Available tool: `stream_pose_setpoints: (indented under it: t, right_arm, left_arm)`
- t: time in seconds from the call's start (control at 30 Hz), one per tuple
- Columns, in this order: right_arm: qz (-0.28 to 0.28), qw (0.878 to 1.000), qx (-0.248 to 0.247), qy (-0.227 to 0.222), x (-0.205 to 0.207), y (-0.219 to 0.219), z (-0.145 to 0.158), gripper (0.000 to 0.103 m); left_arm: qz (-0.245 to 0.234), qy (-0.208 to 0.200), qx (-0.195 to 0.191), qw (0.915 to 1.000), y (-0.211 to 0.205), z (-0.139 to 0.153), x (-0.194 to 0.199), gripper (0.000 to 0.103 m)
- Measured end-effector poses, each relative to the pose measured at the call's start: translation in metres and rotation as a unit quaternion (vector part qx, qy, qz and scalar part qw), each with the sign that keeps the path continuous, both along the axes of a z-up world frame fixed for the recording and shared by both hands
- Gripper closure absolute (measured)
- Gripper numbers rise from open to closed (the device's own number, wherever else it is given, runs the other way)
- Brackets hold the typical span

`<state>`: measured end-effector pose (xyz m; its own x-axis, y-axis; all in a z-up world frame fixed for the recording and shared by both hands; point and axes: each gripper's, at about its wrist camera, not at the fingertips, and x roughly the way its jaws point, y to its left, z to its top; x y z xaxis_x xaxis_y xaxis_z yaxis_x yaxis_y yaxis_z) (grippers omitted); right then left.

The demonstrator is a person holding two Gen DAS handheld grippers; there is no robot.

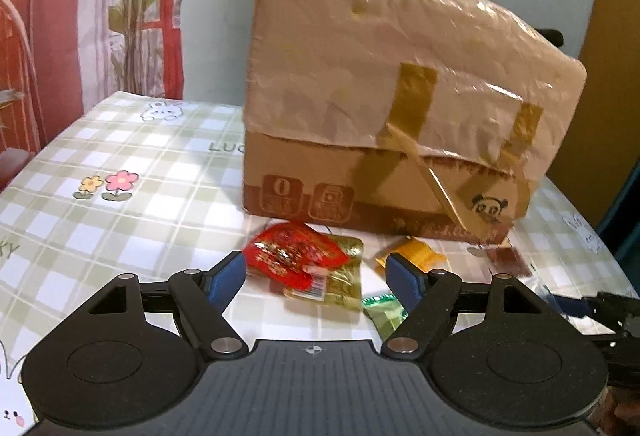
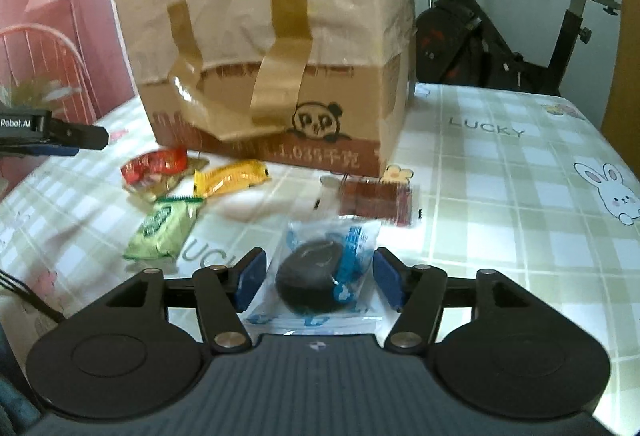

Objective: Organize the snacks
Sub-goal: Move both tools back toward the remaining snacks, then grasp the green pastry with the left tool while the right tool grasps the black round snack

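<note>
My right tool (image 2: 319, 278) is spread wide around the clear packet (image 2: 320, 276) on the tabletop (image 2: 500, 195). My left tool (image 1: 316, 276), released, frames the red packet (image 1: 296, 256), nearer than the box (image 1: 380, 107).

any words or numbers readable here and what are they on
"LUCKY": tablecloth
"Robot.AI": left gripper
"1.035" followed by two Chinese characters: cardboard box
"0" icon: same box, other face
Snack wrapper print, such as on the green packet: too blurred to read

Checked table (image 2: 500, 171) (box (image 2: 280, 55); snacks (image 2: 230, 177))
</note>
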<state>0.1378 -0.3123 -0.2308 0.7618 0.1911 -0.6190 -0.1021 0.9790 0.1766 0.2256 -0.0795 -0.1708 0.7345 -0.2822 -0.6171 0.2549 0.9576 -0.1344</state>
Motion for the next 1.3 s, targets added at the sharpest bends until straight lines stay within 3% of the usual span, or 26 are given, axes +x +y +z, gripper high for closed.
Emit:
stream_pose_setpoints:
  t: [0.37,0.67,0.87,1.07,1.2,1.3]
  right_arm:
    - [0.026,1.0,-0.006,-0.013,0.001,0.004,-0.006,0.05]
    - [0.031,0.999,0.006,-0.017,0.001,0.002,-0.008,0.05]
    - [0.03,0.999,0.018,-0.017,0.001,0.001,-0.008,0.05]
    - [0.03,0.999,0.03,-0.017,0.001,-0.003,-0.008,0.05]
    - [0.029,0.999,0.034,-0.017,0.001,-0.004,-0.009,0.05]
    - [0.028,0.999,0.035,-0.017,0.002,-0.003,-0.009,0.05]
  left_arm:
    - [-0.041,0.024,0.01,0.9988,-0.024,-0.018,-0.01,0.024]
    - [-0.084,0.049,0.029,0.9948,-0.052,-0.034,-0.016,0.027]
    - [-0.08,0.058,0.033,0.9946,-0.061,-0.043,-0.01,0.03]
    - [-0.09,0.062,0.049,0.9927,-0.072,-0.051,-0.007,0.037]
    - [-0.092,0.057,0.056,0.9926,-0.072,-0.054,-0.008,0.051]
    - [-0.096,0.057,0.049,0.9925,-0.069,-0.054,-0.008,0.054]
